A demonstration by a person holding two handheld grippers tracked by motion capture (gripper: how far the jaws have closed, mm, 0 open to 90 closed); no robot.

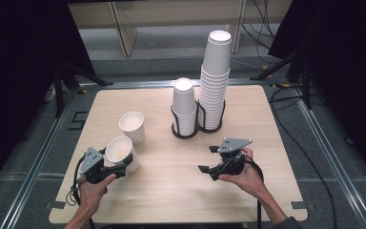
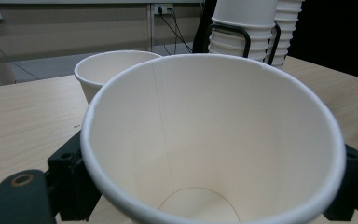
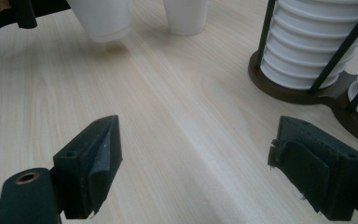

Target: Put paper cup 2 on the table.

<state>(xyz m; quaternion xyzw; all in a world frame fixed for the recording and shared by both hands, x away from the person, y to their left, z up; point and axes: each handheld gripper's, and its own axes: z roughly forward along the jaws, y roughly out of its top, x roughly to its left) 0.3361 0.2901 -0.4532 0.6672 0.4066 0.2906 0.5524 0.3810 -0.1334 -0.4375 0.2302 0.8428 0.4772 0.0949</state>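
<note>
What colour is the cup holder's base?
Dark brown base, clearest in the right gripper view.

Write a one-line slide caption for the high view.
Left gripper holds a tilted paper cup beside an upright cup; right gripper waits open near the stacked-cup rack.

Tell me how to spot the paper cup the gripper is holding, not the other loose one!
Start at the wooden table and find the two tall cup stacks in the black holder. Look toward the near left corner, where two loose white cups sit. The held cup is tilted, pinched in the left gripper; the free cup stands upright alone.
</note>
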